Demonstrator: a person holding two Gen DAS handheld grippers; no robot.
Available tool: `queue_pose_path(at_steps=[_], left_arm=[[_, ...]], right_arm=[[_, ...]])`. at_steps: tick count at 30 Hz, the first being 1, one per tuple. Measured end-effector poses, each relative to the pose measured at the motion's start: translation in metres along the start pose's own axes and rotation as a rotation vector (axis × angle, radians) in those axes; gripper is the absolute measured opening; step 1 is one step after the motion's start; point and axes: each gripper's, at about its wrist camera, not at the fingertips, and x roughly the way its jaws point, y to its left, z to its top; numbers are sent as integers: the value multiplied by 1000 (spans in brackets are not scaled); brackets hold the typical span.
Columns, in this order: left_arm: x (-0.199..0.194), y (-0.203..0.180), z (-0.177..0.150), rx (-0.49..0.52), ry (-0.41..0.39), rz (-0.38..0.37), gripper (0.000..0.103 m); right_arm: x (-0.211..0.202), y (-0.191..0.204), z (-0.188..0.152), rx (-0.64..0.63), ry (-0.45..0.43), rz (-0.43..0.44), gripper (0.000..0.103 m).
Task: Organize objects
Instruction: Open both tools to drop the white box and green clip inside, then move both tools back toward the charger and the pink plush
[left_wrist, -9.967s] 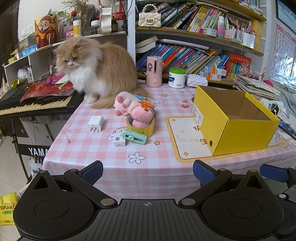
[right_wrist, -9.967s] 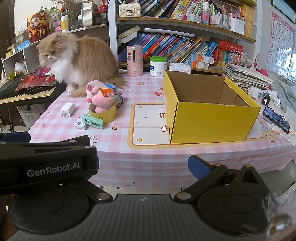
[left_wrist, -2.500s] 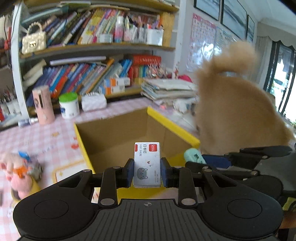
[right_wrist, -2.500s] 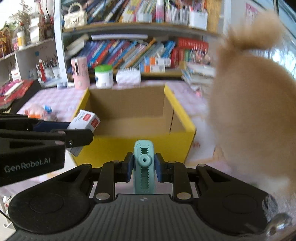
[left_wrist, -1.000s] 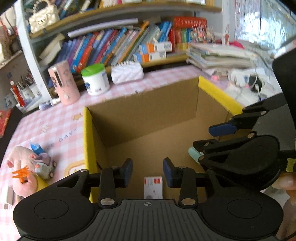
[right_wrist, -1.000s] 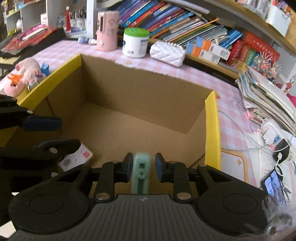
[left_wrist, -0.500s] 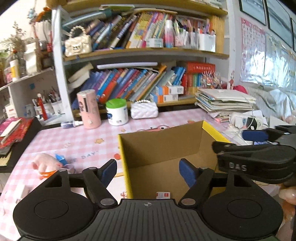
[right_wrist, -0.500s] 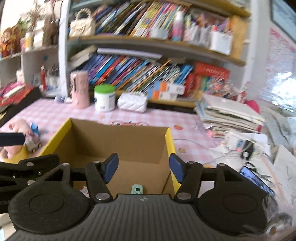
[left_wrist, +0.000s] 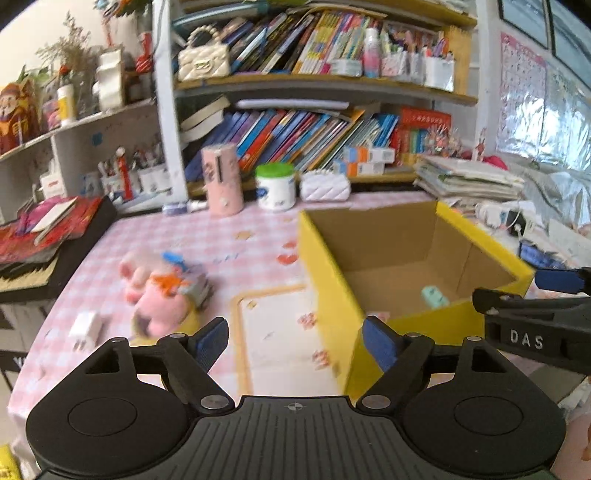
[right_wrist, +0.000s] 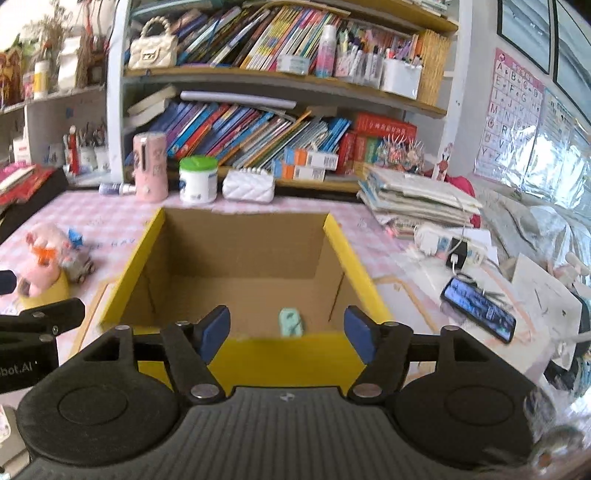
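Note:
A yellow cardboard box (left_wrist: 325, 258) (right_wrist: 354, 269) stands open on the pink checked table. A mint green clip (left_wrist: 434, 296) (right_wrist: 291, 322) lies on its floor, and a small white box (left_wrist: 376, 317) shows just over the near wall. A pink plush pig (left_wrist: 155, 291) (right_wrist: 40, 269) sits in a yellow tape roll with a small toy car beside it. A white charger (left_wrist: 85, 328) lies at the left. My left gripper (left_wrist: 295, 339) is open and empty, in front of the box's left corner. My right gripper (right_wrist: 286, 328) is open and empty, above the box's near wall.
A pink cylinder (left_wrist: 221, 179), a white jar with a green lid (left_wrist: 276, 186) and a white quilted pouch (left_wrist: 325, 186) stand at the table's back edge under bookshelves. A keyboard with red papers (left_wrist: 44, 240) is at the left. A book stack (right_wrist: 417, 199), a power strip and a phone (right_wrist: 478, 302) lie right of the box.
Both grippers have drawn back and away from the box. The left view has swung left, showing the pig and charger. The clip and white box lie inside the box.

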Motion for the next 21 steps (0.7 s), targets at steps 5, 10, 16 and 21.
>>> queue_pose_path(at_steps=[5, 10, 16, 21], left_arm=[[-10, 31, -19, -22, 62, 16, 82], [-18, 63, -36, -42, 107, 47, 82], [-32, 96, -51, -67, 135, 82, 82], [-41, 120, -60, -88, 148, 101, 82]], right_arm=[[-13, 35, -15, -18, 59, 18, 70], [-23, 73, -28, -32, 119, 76, 70], [-33, 120, -36, -82, 154, 132, 74], [-39, 152, -41, -119, 169, 170, 77]])
